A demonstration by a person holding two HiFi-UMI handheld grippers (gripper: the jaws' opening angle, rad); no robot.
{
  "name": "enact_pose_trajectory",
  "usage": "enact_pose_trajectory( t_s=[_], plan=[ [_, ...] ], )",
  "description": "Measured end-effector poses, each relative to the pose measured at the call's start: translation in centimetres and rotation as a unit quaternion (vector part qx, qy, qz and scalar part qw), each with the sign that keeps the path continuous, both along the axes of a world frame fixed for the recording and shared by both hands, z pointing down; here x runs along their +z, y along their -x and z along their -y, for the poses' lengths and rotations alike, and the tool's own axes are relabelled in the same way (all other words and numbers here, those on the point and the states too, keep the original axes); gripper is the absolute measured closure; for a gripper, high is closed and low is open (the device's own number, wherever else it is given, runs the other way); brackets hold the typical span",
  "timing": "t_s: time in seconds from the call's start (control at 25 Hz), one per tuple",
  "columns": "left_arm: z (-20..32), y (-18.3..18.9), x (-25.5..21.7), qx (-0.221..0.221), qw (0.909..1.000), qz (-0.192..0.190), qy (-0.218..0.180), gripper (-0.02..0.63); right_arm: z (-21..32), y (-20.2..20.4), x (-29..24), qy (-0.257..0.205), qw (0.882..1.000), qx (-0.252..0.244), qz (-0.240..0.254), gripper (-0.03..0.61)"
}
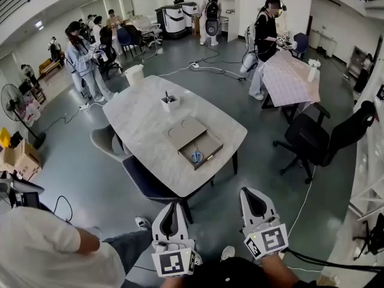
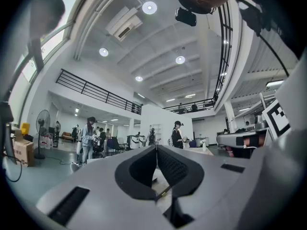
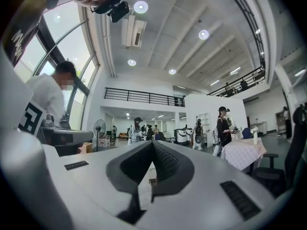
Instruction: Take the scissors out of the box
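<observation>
A flat brown box (image 1: 203, 149) lies open on the pale marble table (image 1: 144, 125), its lid (image 1: 185, 131) set beside it on the far side. Blue-handled scissors (image 1: 197, 156) rest inside the box. Both grippers hover level, well short of the table's near end, over the floor. My left gripper (image 1: 173, 204) has its jaws together with nothing between them, as the left gripper view (image 2: 156, 147) also shows. My right gripper (image 1: 252, 191) is shut and empty too, its pads meeting in the right gripper view (image 3: 152, 144). The box shows faintly through the gap behind each pair of jaws.
A white holder (image 1: 170, 102) with pens stands on the table beyond the box. A dark blue chair (image 1: 150, 186) is tucked in at the near end, and a grey chair (image 1: 105, 140) at the left. A black office chair (image 1: 318, 140) and a checked table (image 1: 289, 78) stand to the right. People stand further back.
</observation>
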State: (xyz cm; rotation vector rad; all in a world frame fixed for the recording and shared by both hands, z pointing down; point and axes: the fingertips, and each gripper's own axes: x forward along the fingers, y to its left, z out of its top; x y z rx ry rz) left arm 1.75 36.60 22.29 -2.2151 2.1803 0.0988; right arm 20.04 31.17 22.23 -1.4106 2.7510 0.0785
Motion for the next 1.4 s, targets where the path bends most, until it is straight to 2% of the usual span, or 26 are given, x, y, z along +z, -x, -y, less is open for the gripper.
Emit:
enact_pose_trajectory(
  t_s=[0.32,0.84,1.12,1.4],
  plan=[
    [0.5,0.9,-0.1,0.008,1.0,-0.001,0.003,0.597,0.3,1.3,0.0,-0.007,1.0,0.002,-0.005,0.583],
    [-1.5,5.6,1.3,0.032,0.9994,-0.001,0.012,0.597,-1.6,4.8,2.0,0.009,0.999,0.047,0.001,0.582],
    [0.6,6.7,1.8,0.034,0.9993,-0.003,0.012,0.597,0.0,6.1,2.4,0.006,0.999,0.046,-0.003,0.581],
    [4.8,6.7,2.3,0.041,0.9991,-0.003,0.013,0.597,4.0,6.4,3.1,0.009,0.999,0.044,-0.006,0.581]
  ],
)
